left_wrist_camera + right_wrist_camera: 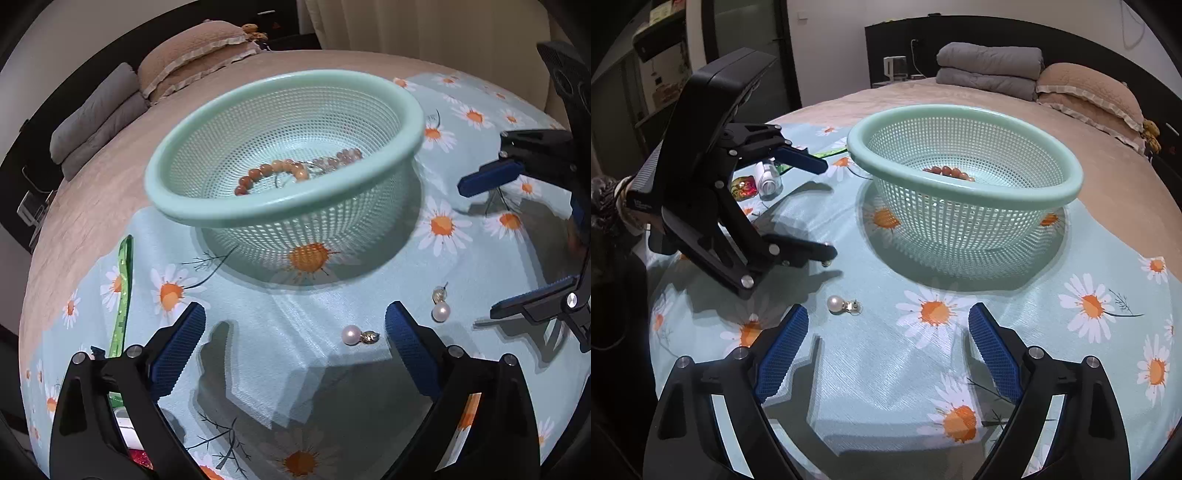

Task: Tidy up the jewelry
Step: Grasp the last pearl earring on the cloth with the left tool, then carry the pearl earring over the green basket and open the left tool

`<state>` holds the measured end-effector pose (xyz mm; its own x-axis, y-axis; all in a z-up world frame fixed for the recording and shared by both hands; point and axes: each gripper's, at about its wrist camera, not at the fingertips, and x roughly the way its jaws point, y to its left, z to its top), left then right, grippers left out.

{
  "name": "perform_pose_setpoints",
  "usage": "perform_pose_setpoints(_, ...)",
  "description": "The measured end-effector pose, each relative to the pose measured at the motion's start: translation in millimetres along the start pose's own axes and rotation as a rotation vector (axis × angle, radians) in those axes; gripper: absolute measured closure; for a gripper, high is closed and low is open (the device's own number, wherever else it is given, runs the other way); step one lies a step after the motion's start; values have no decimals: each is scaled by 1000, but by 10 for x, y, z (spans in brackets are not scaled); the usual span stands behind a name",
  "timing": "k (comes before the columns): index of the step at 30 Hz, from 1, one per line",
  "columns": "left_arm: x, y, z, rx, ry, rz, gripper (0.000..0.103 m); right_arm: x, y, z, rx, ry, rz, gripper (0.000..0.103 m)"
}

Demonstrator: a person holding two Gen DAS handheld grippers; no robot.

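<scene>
A mint green mesh basket (221,206) stands on the daisy cloth and holds a brown bead bracelet (273,173); it also shows in the right wrist view (960,184). Two pearl earrings lie in front of it: one (351,335) just inside my left gripper's right finger, the other (441,311) further right. My left gripper (295,325) is open and empty above the cloth. My right gripper (888,325) is open and empty, with a pearl earring (835,304) just ahead of its left finger. Each gripper shows in the other's view, the right one (480,243) and the left one (827,206).
A green strip (123,295) lies at the cloth's left edge. A small white cylinder (769,179) and a shiny red packet (744,187) lie behind the left gripper. Folded grey blankets (990,68) and a beige pillow (1097,92) sit at the bed's far end.
</scene>
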<state>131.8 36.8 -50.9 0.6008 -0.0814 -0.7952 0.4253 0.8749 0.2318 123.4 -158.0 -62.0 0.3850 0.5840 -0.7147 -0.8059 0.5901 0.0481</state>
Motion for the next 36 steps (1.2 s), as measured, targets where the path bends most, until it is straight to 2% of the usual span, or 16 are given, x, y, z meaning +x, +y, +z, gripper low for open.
perform_pose_setpoints(4,-1,-113,-57,63,-10,-33,12,110,135,23,-61,30,20,34)
perform_pose_setpoints(7,4,-119,-97,73,-20,-84,27,227,189,40,-69,65,17,43)
perform_pose_setpoints(8,12,-117,-107,72,-20,-108,38,254,202,46,-68,73,23,50)
perform_pose_setpoints(9,28,-111,-118,62,-10,-137,44,266,222,41,-69,77,31,56)
perform_pose_setpoints(10,33,-100,-126,47,-7,-158,46,269,240,43,-76,79,38,61)
perform_pose_setpoints(11,34,-101,-135,39,-6,-176,52,265,257,44,-89,78,40,72)
perform_pose_setpoints(14,32,-163,-145,57,1,-185,59,256,254,33,-96,82,41,76)
perform_pose_setpoints(15,31,-171,-143,55,5,-194,63,252,248,28,-95,84,52,81)
perform_pose_setpoints(20,42,-196,-126,22,39,-200,65,245,298,32,-128,88,64,85)
perform_pose_setpoints(23,24,-253,-107,29,64,-160,65,221,294,38,-131,94,62,86)
perform_pose_setpoints(28,-18,-280,-127,-3,77,-189,81,182,297,57,-132,106,68,86)
perform_pose_setpoints(31,-44,-292,-127,8,81,-175,81,149,273,95,-131,96,52,86)
perform_pose_setpoints(34,-87,-211,-126,-39,100,-210,81,60,220,123,-117,78,43,86)
perform_pose_setpoints(36,-139,-179,-117,-36,94,-186,81,-18,170,154,-109,63,30,86)
